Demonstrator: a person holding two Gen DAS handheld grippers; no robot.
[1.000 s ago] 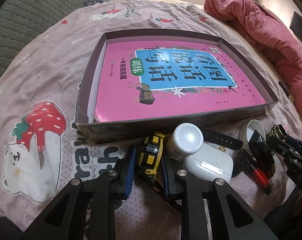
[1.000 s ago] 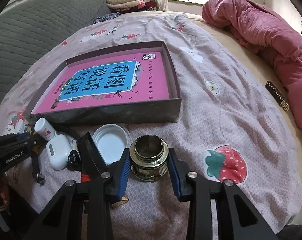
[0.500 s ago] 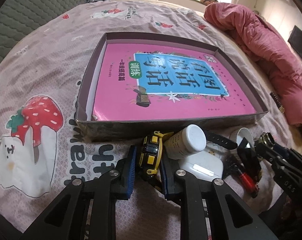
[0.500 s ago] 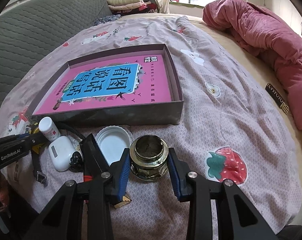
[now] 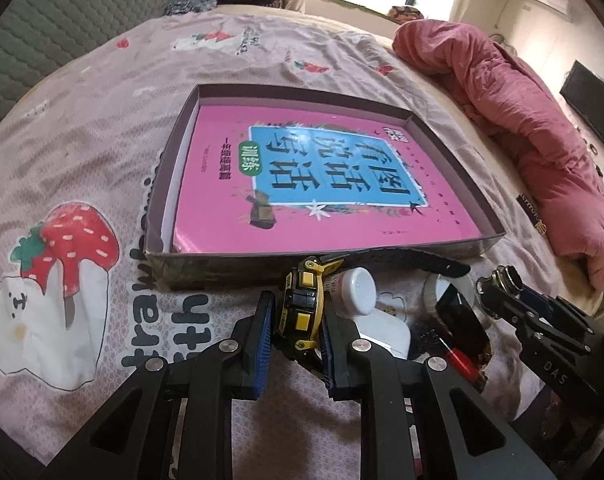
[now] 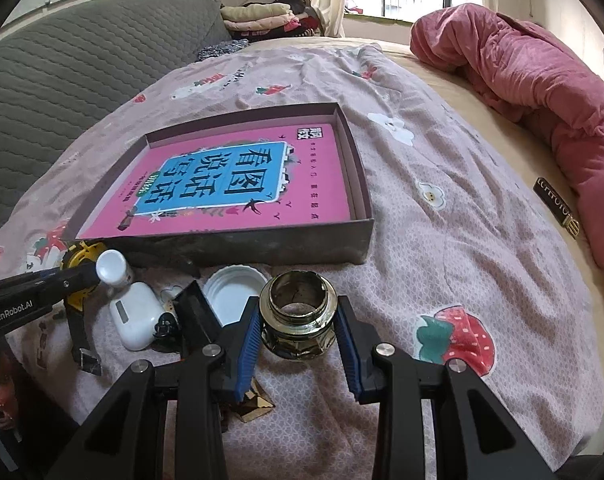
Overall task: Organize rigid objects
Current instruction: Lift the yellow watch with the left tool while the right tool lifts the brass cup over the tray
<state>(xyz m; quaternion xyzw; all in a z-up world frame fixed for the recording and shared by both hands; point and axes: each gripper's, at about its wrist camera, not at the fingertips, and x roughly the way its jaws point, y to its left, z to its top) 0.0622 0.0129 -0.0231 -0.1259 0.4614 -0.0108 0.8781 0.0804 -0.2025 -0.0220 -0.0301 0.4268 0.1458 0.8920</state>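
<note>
Left gripper (image 5: pixel 294 334): closed on the yellow-and-black tape measure (image 5: pixel 302 312), blue pads pressed to both its flat sides, low in the frame's centre.
Right gripper (image 6: pixel 298 340): pads tight against the brass-coloured jar (image 6: pixel 298 322) — gripping it, as far as I can see, open mouth up, lower centre of the frame.
Box (image 6: pixel 365 236): shallow, dark-walled, lying on the bed (image 6: pixel 441 240) with a pink book (image 6: pixel 242 184) flat inside; it fills mid-frame in both views.
Key relation: the box's near wall lies straight ahead of both grippers, just beyond what they hold; the tape measure looks nearer that wall than the jar, so the left hand has the shorter way.
Tape measure's long axis: pointing away from the gripper, toward the wall.
Clutter between: white bottle (image 5: pixel 357 292), white earbud case (image 6: pixel 136 314) and white lid (image 6: pixel 232 294) — just beside both held things, so each lift wants to go up before forward.
</note>
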